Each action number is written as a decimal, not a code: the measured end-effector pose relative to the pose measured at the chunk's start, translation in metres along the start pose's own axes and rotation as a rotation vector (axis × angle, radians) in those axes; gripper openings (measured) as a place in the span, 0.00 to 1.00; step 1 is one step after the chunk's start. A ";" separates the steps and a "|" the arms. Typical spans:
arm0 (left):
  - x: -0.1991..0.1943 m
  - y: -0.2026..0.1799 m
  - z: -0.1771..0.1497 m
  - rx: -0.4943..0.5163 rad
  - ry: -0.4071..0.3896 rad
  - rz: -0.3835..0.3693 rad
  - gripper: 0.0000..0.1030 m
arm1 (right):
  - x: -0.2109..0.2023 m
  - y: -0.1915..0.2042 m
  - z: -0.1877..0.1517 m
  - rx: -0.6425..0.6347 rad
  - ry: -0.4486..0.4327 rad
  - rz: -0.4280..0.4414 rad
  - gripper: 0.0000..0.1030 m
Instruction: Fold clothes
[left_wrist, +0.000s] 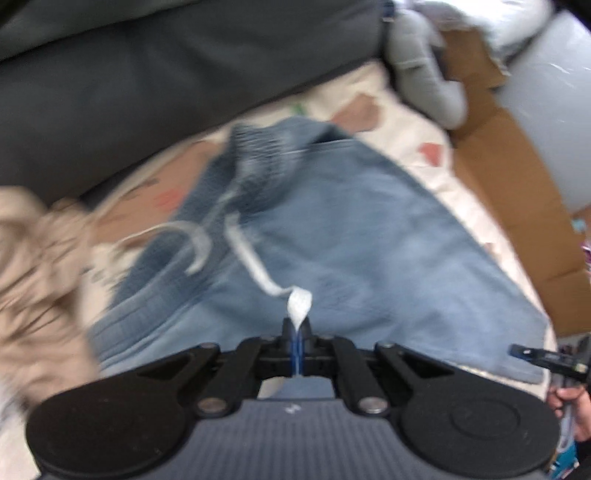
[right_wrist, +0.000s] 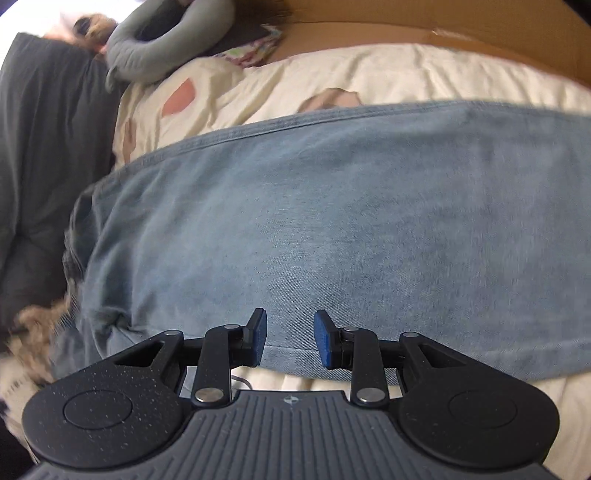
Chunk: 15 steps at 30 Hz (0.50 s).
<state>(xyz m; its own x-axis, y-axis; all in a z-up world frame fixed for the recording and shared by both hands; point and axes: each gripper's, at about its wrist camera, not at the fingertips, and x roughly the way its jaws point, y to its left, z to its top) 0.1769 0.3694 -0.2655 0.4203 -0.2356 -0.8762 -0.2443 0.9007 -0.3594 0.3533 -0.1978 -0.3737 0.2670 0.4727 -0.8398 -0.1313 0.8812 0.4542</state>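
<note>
A pair of light blue denim pants (left_wrist: 351, 236) lies spread on a cream patterned sheet (left_wrist: 406, 147), waistband toward the dark sofa back. My left gripper (left_wrist: 296, 328) is shut on the frayed end of the white drawstring (left_wrist: 255, 266), which runs up to the waistband. The second drawstring end (left_wrist: 188, 240) curls loose to the left. In the right wrist view the pants (right_wrist: 332, 221) fill the middle. My right gripper (right_wrist: 290, 338) is open and empty, hovering over the near edge of the pants. The right gripper's tip also shows in the left wrist view (left_wrist: 546, 358).
A beige crumpled garment (left_wrist: 33, 288) lies to the left of the pants. A grey stuffed toy (left_wrist: 424, 74) and a brown cardboard box (left_wrist: 517, 184) sit at the right. The dark grey sofa back (left_wrist: 147, 74) runs behind.
</note>
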 end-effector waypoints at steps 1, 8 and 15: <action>0.004 -0.005 0.001 0.007 -0.007 -0.027 0.01 | -0.001 0.003 0.002 -0.011 0.005 -0.001 0.29; 0.029 -0.025 0.004 0.024 -0.018 -0.212 0.20 | -0.010 0.031 0.017 -0.164 0.094 -0.005 0.34; 0.008 0.007 0.015 0.035 -0.097 -0.131 0.50 | -0.045 0.077 0.048 -0.308 0.123 -0.056 0.44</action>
<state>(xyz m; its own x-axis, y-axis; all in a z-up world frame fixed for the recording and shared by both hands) 0.1920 0.3798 -0.2703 0.5294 -0.3169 -0.7870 -0.1520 0.8772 -0.4555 0.3775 -0.1521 -0.2868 0.1670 0.4046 -0.8991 -0.4072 0.8588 0.3108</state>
